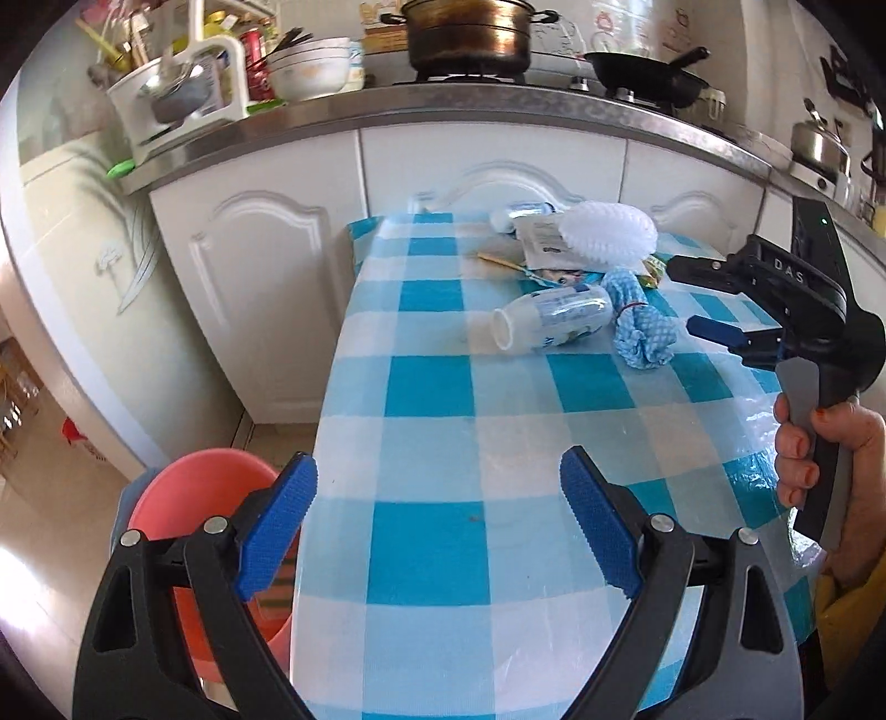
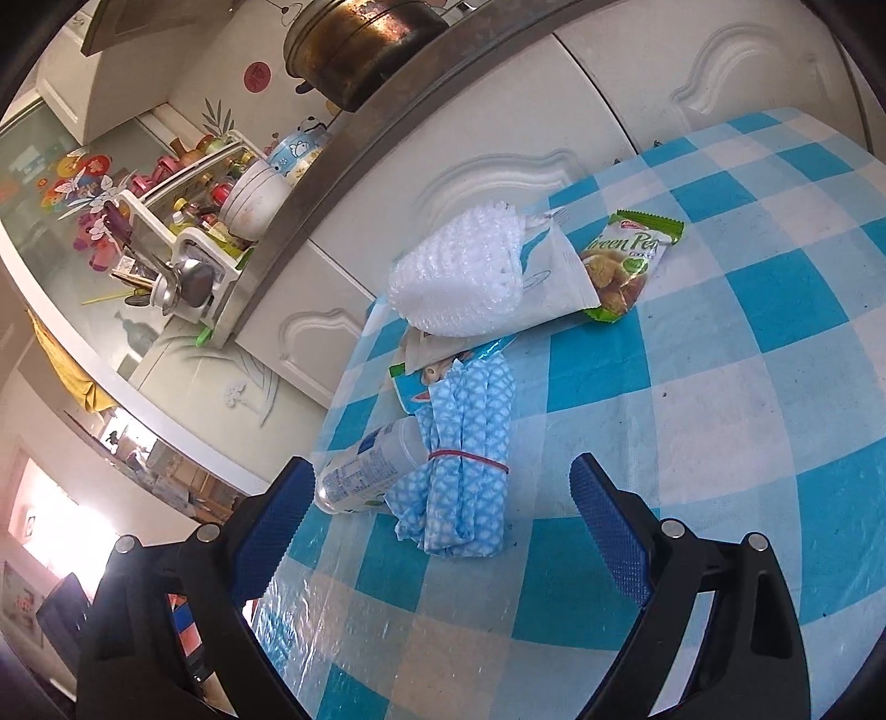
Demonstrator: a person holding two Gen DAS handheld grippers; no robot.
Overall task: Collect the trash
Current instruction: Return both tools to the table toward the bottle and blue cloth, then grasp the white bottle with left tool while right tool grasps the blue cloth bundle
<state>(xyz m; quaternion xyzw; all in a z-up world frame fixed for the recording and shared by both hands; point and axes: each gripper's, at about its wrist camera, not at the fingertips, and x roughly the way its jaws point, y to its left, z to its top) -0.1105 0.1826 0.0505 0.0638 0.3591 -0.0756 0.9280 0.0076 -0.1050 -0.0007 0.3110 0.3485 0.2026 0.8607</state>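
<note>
On the blue-checked table lies an empty plastic bottle on its side, also in the right wrist view. Beside it lie a rolled blue cloth with a red band, a white foam net on a white wrapper, a green peas packet and a blue wrapper. My left gripper is open and empty over the table's near part. My right gripper is open and empty, just short of the cloth; it shows in the left wrist view right of the cloth.
A pink basin sits low at the table's left side. White cabinets and a counter with a pot, a black pan and a dish rack stand behind the table.
</note>
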